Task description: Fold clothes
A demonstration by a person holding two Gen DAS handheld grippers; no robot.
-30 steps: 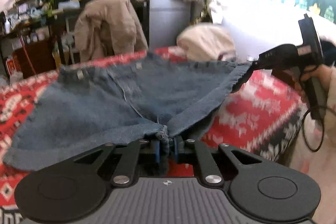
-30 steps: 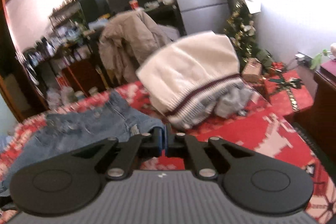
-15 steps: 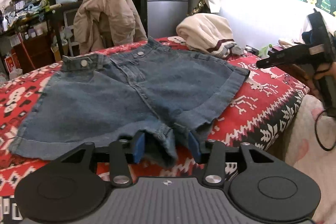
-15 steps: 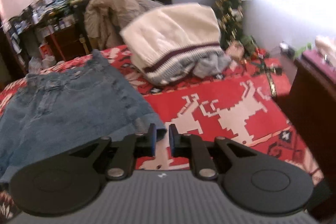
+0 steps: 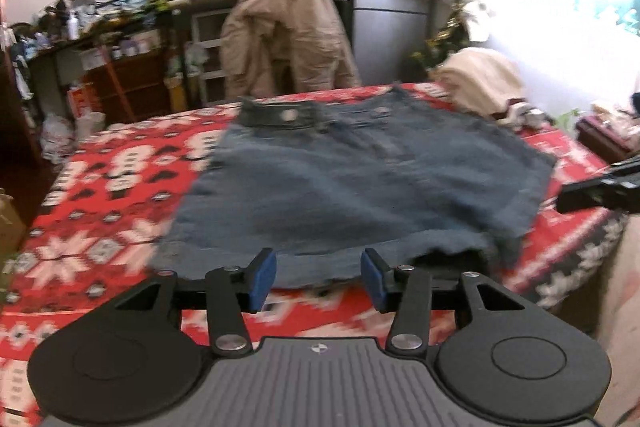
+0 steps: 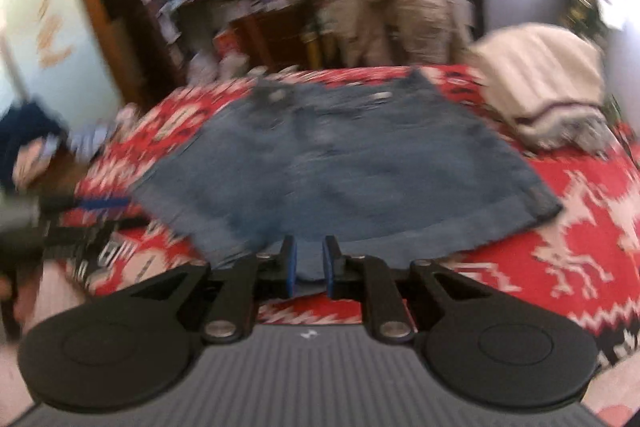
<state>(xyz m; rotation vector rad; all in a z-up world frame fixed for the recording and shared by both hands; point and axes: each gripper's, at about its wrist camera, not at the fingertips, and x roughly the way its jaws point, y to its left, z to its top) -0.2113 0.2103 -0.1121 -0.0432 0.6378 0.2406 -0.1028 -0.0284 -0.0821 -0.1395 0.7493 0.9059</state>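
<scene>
The denim shorts [image 5: 360, 183] lie spread flat on the red patterned blanket [image 5: 112, 195], waistband at the far side, both leg hems along the near edge. Take the shorts as your landmark. Beyond their far right corner sits a cream knit sweater [image 6: 544, 87], heaped and apart from the denim; behind the waistband a tan jacket [image 5: 288, 39] hangs over a chair.

Your left gripper [image 5: 318, 279] hovers just short of the near hem with its jaws opening and nothing between them. Your right gripper [image 6: 310, 265] sits at the crotch end of the near hem, jaws parted only a little; hem cloth shows in the gap, but the blur hides whether the pads touch it.

The shorts look ready for a first fold, probably one leg over the other. Pick your grip points at one side: that leg's hem corner and the waistband corner above it. Pinch both layers of denim, not the blanket. Lift both corners together and keep the edge taut, since stiff denim creases where it sags. Keep clear of the sweater.
</scene>
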